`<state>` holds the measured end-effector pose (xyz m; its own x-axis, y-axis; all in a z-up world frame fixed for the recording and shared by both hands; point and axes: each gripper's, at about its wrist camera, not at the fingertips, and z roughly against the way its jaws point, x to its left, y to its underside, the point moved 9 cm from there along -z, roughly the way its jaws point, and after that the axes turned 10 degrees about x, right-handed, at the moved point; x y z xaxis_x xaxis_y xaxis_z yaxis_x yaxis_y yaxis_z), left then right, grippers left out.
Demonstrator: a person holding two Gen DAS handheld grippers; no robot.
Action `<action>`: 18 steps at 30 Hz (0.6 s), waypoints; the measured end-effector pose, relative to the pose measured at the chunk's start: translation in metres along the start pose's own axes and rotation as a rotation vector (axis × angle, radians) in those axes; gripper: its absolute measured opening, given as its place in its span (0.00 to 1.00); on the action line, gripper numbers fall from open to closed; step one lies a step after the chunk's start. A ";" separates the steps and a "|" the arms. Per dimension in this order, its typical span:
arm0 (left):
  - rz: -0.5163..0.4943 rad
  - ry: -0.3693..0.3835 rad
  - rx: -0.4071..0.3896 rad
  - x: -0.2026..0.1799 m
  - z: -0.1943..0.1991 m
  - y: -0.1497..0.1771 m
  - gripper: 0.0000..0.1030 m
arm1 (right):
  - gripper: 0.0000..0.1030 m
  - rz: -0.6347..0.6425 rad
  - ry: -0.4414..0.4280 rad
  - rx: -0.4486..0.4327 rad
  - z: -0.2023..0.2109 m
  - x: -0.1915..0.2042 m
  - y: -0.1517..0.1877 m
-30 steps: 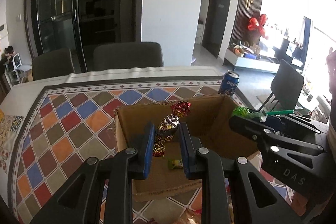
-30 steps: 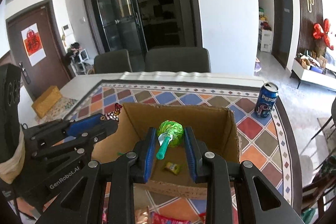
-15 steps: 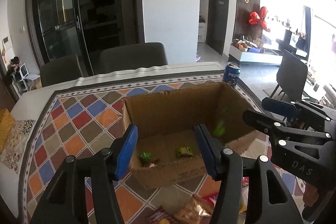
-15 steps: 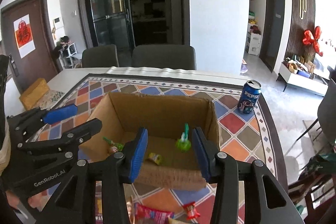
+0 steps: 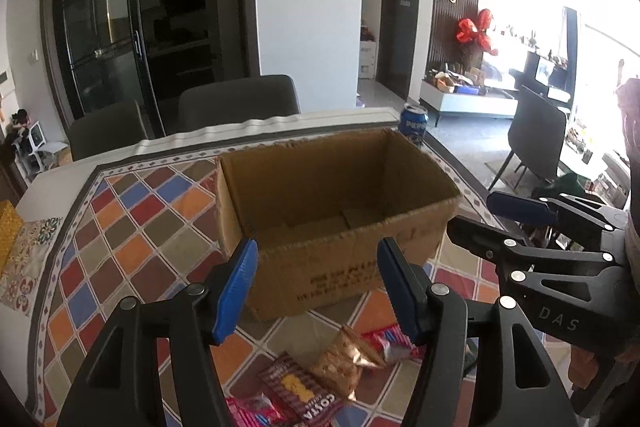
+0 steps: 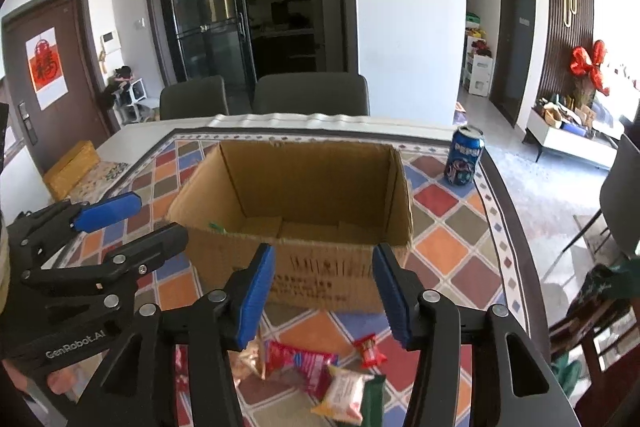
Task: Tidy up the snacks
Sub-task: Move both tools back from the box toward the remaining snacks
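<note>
Left gripper (image 5: 316,287): fills the lower middle of the left wrist view; blue pads stand apart and the jaws are opening, with nothing between them. It shows too at the left edge of the right wrist view (image 6: 132,215), likewise empty.
Right gripper (image 6: 323,293): lower middle of the right wrist view; blue pads apart, jaws opening, nothing held. From the left wrist view it reaches in at the right edge (image 5: 492,215).
Cardboard box (image 5: 340,267): open-topped, centre of both views, standing on the tablecloth just beyond the fingertips; printed text runs along its near wall. Seen from the right wrist (image 6: 320,267), a small green bit peeks over the near rim at the left; the rest of the floor is hidden by the near wall.
Snack packets (image 5: 320,383): loose on the cloth at the bottom of the frame, in front of the box and below the left pads: a brown striped packet, a golden-brown pouch, a pink and red wrapper.
Snack packets, right wrist view (image 6: 320,371): a red and blue wrapper, a small red sweet, a pale yellow packet and a dark green one, lower centre, near the box's front wall.
Tablecloth (image 5: 132,227): coloured diamond pattern with a dark border, covering the table.
Pepsi can (image 6: 464,157): upright on the cloth, upper right of the box and apart from it.
Chairs (image 6: 312,95): two dark ones behind the far table edge.
</note>
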<state>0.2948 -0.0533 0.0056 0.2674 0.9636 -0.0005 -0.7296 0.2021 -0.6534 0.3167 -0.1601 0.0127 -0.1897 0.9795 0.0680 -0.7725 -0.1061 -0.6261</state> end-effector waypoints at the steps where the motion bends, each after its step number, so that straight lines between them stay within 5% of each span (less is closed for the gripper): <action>1: -0.003 0.002 0.004 -0.002 0.000 0.004 0.60 | 0.50 -0.002 -0.002 0.003 0.000 0.001 0.002; 18: -0.019 0.037 0.143 -0.018 -0.032 0.063 0.62 | 0.50 -0.050 0.007 0.138 -0.026 -0.008 0.066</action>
<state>0.2648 -0.0634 -0.0599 0.3029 0.9528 -0.0190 -0.8059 0.2454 -0.5388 0.2832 -0.1707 -0.0492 -0.1452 0.9852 0.0907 -0.8567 -0.0794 -0.5096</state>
